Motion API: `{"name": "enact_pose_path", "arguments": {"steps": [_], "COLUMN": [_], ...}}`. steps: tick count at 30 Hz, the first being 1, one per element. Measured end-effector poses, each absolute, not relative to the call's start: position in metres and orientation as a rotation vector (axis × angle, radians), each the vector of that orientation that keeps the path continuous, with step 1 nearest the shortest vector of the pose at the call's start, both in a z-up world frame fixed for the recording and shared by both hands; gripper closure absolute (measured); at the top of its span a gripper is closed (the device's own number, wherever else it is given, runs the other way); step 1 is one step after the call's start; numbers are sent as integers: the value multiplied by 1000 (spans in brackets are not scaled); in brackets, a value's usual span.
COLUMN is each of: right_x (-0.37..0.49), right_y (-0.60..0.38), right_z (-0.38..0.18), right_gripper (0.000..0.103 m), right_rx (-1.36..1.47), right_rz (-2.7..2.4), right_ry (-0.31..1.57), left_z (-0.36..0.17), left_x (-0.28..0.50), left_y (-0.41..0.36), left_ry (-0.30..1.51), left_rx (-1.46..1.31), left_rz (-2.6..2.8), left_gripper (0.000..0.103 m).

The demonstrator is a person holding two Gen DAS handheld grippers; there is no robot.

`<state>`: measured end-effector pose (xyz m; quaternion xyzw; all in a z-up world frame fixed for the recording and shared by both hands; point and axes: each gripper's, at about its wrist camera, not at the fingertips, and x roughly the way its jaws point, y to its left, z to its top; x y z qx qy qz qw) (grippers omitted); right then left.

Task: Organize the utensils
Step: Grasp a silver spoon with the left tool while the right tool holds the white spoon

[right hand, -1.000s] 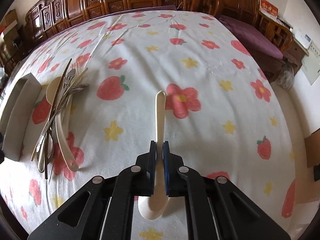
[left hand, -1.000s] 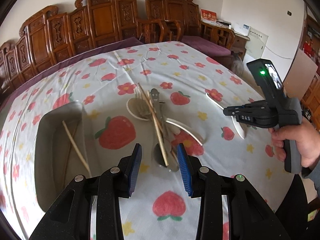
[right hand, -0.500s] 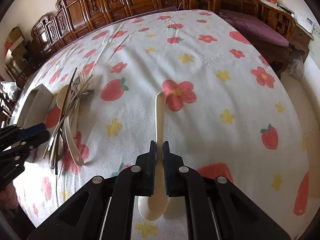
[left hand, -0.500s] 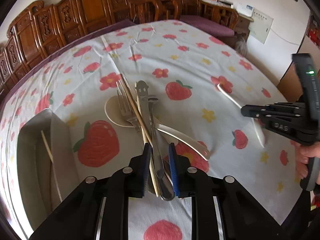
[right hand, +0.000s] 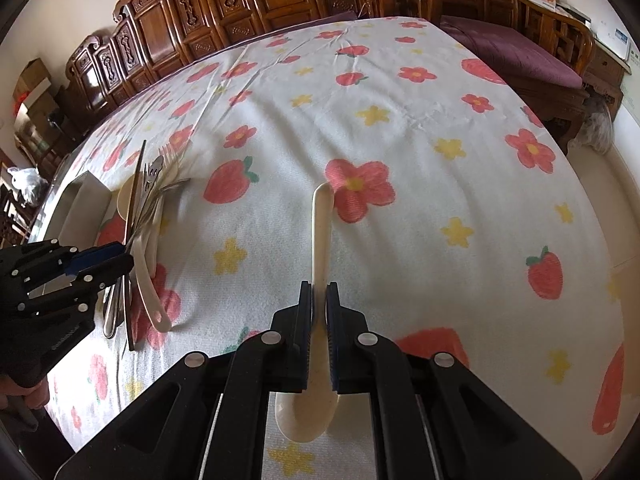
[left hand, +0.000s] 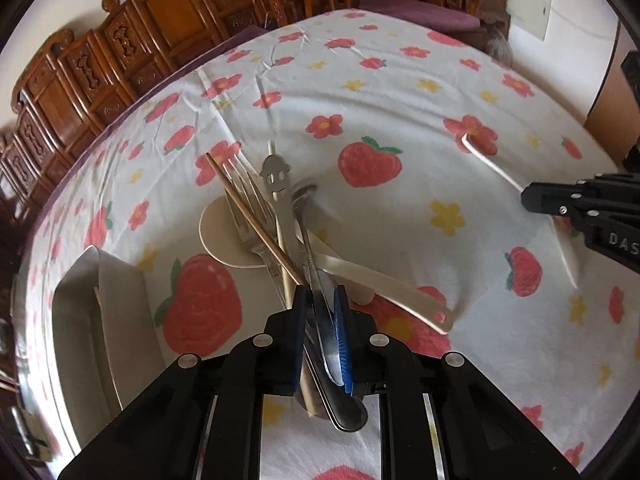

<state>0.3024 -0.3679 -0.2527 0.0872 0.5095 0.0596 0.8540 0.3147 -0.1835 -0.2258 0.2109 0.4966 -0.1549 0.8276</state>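
A pile of utensils (left hand: 276,220) lies mid-table: a fork, wooden chopsticks, metal spoons and cream plastic spoons (left hand: 380,284). My left gripper (left hand: 320,300) is shut on a metal spoon (left hand: 316,280) and a chopstick at the near end of the pile. My right gripper (right hand: 319,292) is shut on a cream plastic spoon (right hand: 322,232), handle pointing away, bowl under the jaws. The right gripper also shows in the left wrist view (left hand: 532,200), and the left gripper in the right wrist view (right hand: 116,258).
A grey metal tray (left hand: 80,320) holding a chopstick sits left of the pile. The strawberry and flower tablecloth (right hand: 380,120) covers the round table. Carved wooden chairs (left hand: 160,20) stand along the far edge.
My left gripper moved forward over the pile's near end and closed from open onto the metal spoon and a chopstick. My right gripper kept its hold on the cream spoon.
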Motion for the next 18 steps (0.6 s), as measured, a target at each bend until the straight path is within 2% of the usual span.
{"name": "enact_pose_path", "arguments": {"steps": [6,10,18], "right_x": [303,303,303], "right_y": [-368,-368,-369], "right_z": [-253,-253,-252], "right_gripper": [94,94,95], "right_rx": [186,184,176], "right_rz": [127,128,130], "right_ry": [1071,1072,1068], "left_z": [-227,-220,-191], "left_x": [322,323,313], "left_y": [-188,-182,-171], "left_ry": [1065,1073,1009], "left_rx": [480,422,352], "left_rz": [-307,-323,-348], "left_gripper": [91,96,97]}}
